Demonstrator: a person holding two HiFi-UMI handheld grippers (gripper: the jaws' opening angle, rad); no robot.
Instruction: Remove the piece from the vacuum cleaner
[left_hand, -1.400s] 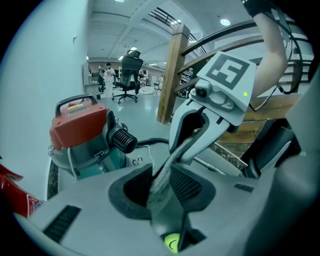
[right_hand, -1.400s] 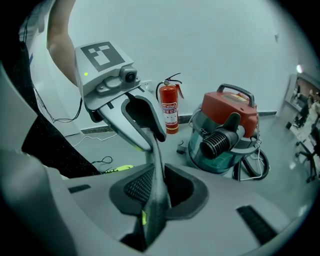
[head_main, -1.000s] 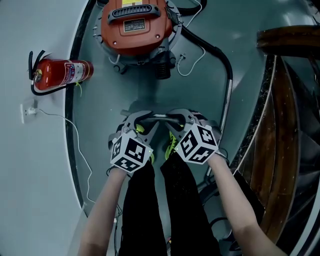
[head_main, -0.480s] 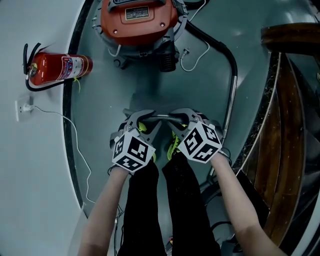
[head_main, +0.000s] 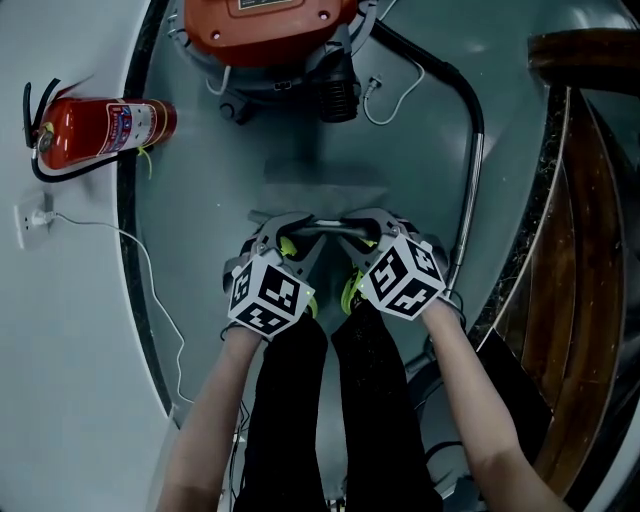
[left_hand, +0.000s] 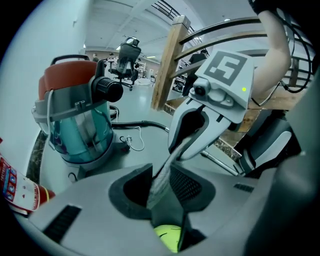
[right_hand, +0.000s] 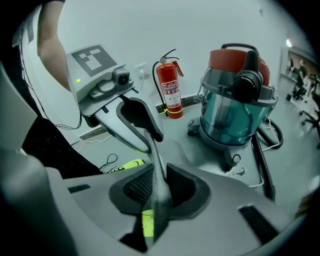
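Observation:
The vacuum cleaner (head_main: 265, 30) with an orange lid and a clear teal drum (left_hand: 75, 120) (right_hand: 237, 105) stands on the floor ahead. A short grey tube piece (head_main: 330, 228) hangs level between both grippers, apart from the cleaner. My left gripper (head_main: 290, 238) (left_hand: 160, 187) is shut on one end of this piece (left_hand: 162, 172). My right gripper (head_main: 365, 235) (right_hand: 157, 192) is shut on the other end (right_hand: 157, 175). Each gripper view shows the opposite gripper facing it, the right gripper (left_hand: 187, 145) and the left gripper (right_hand: 145, 132). The black hose (head_main: 440, 75) runs from the cleaner to a metal wand (head_main: 470, 200) on the right.
A red fire extinguisher (head_main: 95, 130) (right_hand: 169, 90) lies by the wall on the left, near a socket with a white cable (head_main: 120, 240). A wooden stair railing (head_main: 570, 200) stands at the right. The person's dark legs (head_main: 330, 400) and yellow-green shoes (head_main: 350, 290) are below the grippers.
Both grippers have sunk a little with the tube piece still between them. The vacuum cleaner and the extinguisher now sit higher in the head view.

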